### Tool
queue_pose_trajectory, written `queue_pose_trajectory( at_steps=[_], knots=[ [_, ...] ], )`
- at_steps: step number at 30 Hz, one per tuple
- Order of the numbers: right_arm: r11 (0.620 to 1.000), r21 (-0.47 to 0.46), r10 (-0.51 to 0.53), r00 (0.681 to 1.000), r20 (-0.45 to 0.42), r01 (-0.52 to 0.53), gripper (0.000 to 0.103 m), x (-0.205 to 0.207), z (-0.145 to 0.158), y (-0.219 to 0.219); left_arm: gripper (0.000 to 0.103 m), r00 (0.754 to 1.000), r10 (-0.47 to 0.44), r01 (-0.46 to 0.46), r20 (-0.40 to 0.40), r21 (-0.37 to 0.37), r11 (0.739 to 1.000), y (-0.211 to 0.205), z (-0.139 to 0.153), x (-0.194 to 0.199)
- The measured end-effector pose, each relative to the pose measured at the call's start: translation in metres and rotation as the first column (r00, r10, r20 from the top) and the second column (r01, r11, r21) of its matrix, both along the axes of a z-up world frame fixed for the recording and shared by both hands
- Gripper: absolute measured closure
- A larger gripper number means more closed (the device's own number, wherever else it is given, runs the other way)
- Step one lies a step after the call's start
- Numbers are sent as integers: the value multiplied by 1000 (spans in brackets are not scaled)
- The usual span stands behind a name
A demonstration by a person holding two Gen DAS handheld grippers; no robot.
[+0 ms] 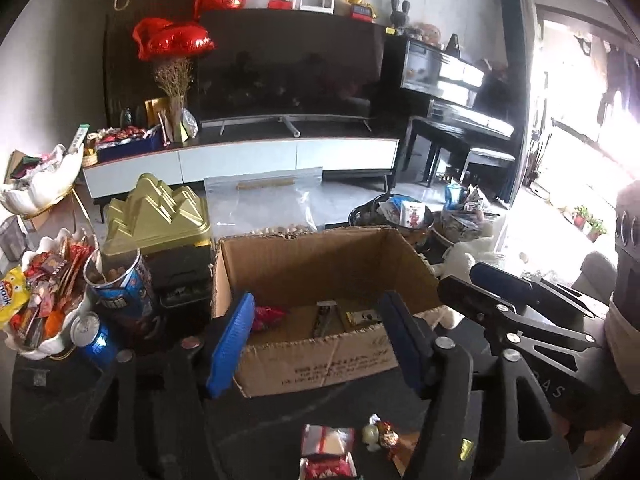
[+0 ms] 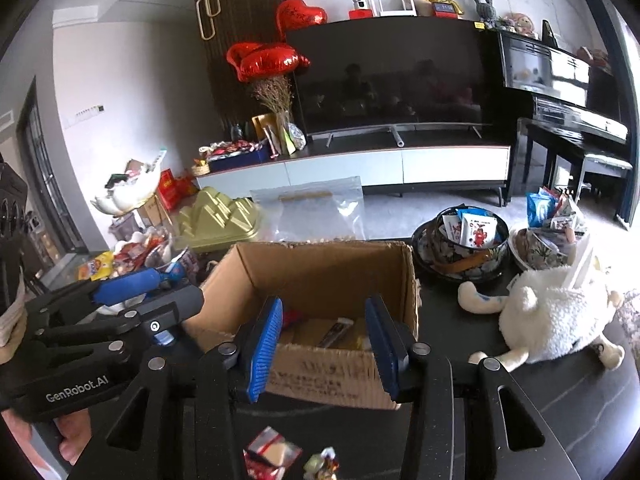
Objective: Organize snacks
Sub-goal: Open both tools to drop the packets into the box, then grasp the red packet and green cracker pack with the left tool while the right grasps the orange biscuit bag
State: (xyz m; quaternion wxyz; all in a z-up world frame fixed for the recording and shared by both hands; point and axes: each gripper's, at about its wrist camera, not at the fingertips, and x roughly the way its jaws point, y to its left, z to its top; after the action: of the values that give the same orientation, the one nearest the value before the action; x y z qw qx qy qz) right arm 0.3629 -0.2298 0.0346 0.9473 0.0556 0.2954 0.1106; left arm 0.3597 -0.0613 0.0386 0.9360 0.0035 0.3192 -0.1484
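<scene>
Both grippers hover over the near edge of an open cardboard box point(image 1: 320, 264) on the dark tabletop point(image 2: 560, 400). The left gripper point(image 1: 316, 344) has its fingers wide and empty; the right gripper point(image 2: 320, 344) has its fingers narrower, also empty. Snacks point(image 1: 332, 316) lie inside the box; more wrapped snacks point(image 2: 272, 454) sit on the tabletop before it.

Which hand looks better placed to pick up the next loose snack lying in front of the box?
Probably the left: the red-and-white packet lies between its open tool's arms, while it sits left of the right tool. Close call.
</scene>
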Motion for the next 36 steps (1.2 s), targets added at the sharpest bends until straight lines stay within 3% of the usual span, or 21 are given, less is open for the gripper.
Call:
queue_pose_trajectory(
  at_steps=[12, 14, 18, 23, 28, 36],
  knots=[
    [1000, 0, -4, 999, -39, 4, 58, -55, -12, -5, 33, 1000, 17, -18, 12, 53, 998, 2, -7, -65],
    [1000, -2, -7, 999, -49, 7, 49, -63, -16, -6, 32, 1000, 20, -21, 11, 57, 998, 2, -11, -75],
    [1000, -24, -16, 999, -50, 14, 46, -81, -24, -9, 32, 1000, 14, -14, 0, 57, 998, -1, -18, -88],
    [1000, -14, -29, 996, -80, 28, 46, -99, -39, -18, 32, 1000, -5, 6, -17, 65, 998, -10, -34, -110],
    [998, 11, -54, 994, -95, 55, 36, -111, -58, -25, 29, 1000, 3, -3, -2, 99, 995, -13, -55, -126],
    [997, -1, -76, 983, -166, 77, 36, -114, -96, -22, 29, 997, 13, -4, -75, 113, 994, -6, -98, -131]
  ],
)
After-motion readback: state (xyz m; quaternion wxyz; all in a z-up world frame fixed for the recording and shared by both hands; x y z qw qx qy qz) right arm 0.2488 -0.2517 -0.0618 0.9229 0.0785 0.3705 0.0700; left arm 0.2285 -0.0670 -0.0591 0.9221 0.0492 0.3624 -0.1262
